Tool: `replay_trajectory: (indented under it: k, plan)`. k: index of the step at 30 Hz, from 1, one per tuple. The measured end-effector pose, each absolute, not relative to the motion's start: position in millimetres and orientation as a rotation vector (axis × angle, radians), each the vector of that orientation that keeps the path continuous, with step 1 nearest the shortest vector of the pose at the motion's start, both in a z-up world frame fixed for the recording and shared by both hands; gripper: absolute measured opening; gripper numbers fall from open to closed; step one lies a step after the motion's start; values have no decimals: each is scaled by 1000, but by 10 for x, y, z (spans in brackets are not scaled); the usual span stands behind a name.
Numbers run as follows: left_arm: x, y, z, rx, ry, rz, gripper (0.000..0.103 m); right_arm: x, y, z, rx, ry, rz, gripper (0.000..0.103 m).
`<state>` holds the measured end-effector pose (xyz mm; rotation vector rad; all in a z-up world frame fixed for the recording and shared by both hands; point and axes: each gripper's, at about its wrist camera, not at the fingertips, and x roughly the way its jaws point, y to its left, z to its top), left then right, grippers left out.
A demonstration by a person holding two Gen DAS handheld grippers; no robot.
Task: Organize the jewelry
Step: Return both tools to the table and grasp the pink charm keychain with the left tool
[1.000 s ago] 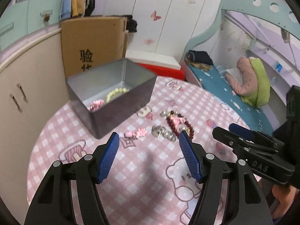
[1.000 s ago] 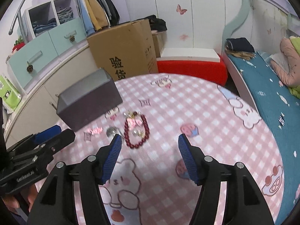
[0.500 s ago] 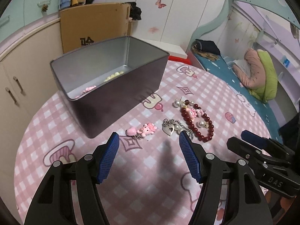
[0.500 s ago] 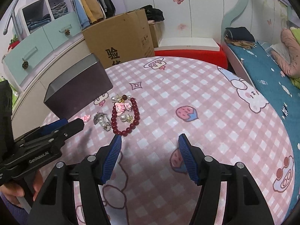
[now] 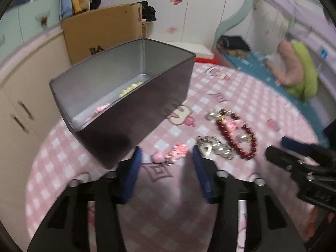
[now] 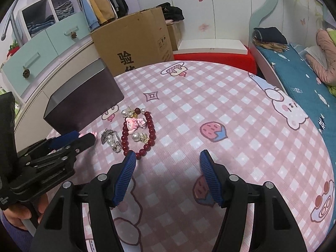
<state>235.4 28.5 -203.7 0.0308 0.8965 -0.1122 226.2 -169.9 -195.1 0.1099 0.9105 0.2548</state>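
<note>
A dark metal box (image 5: pixel 134 105) stands on the pink checked table; it holds a pale bead bracelet (image 5: pixel 131 88) and pink pieces (image 5: pixel 100 109). My left gripper (image 5: pixel 167 157) is open, its tips low on either side of a pink charm (image 5: pixel 170 154). A silver heart chain (image 5: pixel 214 147) and a dark red bead bracelet (image 5: pixel 237 134) lie to its right. In the right wrist view the box (image 6: pixel 84 103), red bracelet (image 6: pixel 147 134), chain (image 6: pixel 111 140) and left gripper (image 6: pixel 84 139) show. My right gripper (image 6: pixel 168 159) is open and empty, right of the bracelet.
A cardboard box (image 6: pixel 134 46) stands behind the table, with a red and white bench (image 6: pixel 212 52) beside it. Cabinets and drawers (image 6: pixel 42 50) run along the left. A bed (image 6: pixel 304 79) lies to the right. The table's edge (image 6: pixel 210 63) curves at the back.
My left gripper has moved forward and down, so the pink charm now sits between its tips. My right gripper has moved closer to the red bracelet.
</note>
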Motion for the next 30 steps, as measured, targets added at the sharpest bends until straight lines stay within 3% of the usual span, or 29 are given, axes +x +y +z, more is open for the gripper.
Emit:
replay_trajectory:
  k: [3, 7, 18, 23, 30]
  plan:
    - [2360, 294, -2037, 50, 896, -79, 24, 2291, -1687, -1973, 101, 913, 246, 62]
    - [2344, 334, -2035, 45, 896, -78, 20, 2335, -1648, -1967, 85, 912, 241, 62]
    - [2161, 502, -2000, -65, 923, -157, 20, 2481, -1409, -1860, -23, 885, 244, 61]
    - [2133, 524, -1998, -85, 932, -175, 20, 2492, -1338, -1868, -47, 887, 261, 40]
    - [2135, 532, -1988, -102, 939, -204, 20, 2487, -1284, -1908, -62, 911, 260, 39]
